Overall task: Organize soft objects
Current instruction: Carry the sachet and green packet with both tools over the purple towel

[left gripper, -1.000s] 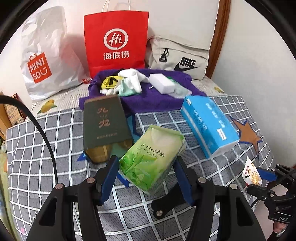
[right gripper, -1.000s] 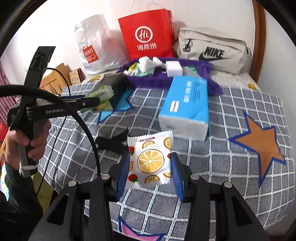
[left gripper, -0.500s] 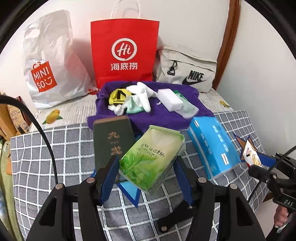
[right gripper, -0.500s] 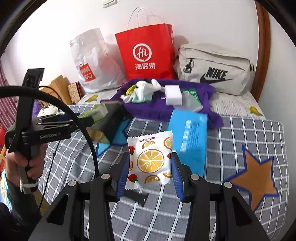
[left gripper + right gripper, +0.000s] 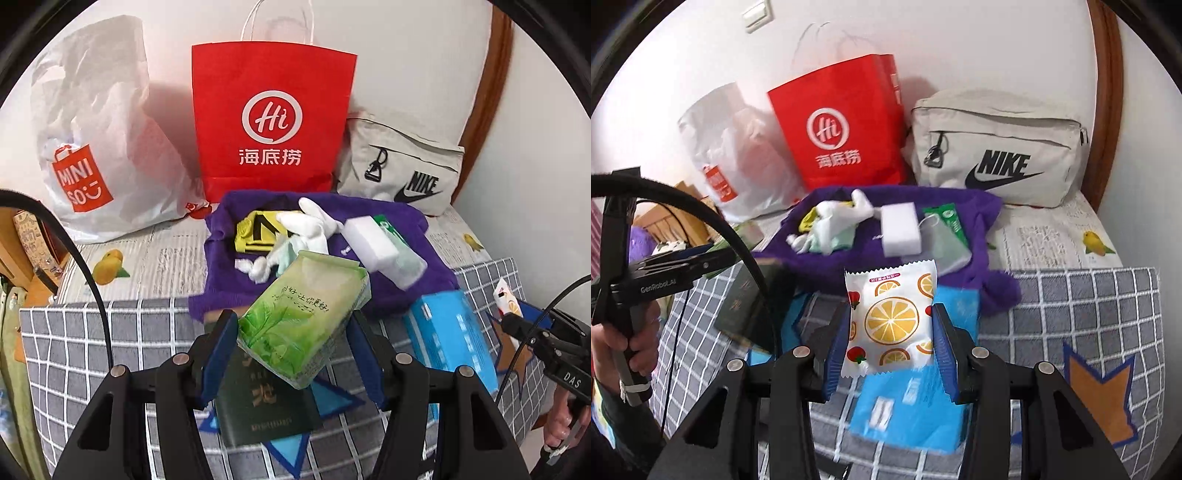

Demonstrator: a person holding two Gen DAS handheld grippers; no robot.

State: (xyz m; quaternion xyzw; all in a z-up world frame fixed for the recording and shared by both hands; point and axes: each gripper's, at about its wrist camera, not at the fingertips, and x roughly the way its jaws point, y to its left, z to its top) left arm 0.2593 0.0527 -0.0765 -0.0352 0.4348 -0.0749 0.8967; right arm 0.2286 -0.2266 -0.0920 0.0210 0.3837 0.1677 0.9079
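Both tongs have carried loads forward toward purple cloth (image 5: pixel 384 291). We grip green tissue pack (image 5: pixel 303 317) in left tongs (image 5: pixel 291 350), citrus sachet (image 5: pixel 892 321) in right tongs (image 5: pixel 892 343), both above bed. Carrying step; next, lowering onto cloth pile, then releasing.

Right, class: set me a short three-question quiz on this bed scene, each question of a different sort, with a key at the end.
1. True or false: the left gripper is clamped on a green tissue pack.
2. Multiple choice: what does the right gripper hold? A) a white sponge block B) a sachet printed with orange slices C) a beige bag
3. Fill in: the white sponge block lies on a ____ cloth.

Key:
1. True; both pads press its sides.
2. B, the orange-slice sachet.
3. Purple.
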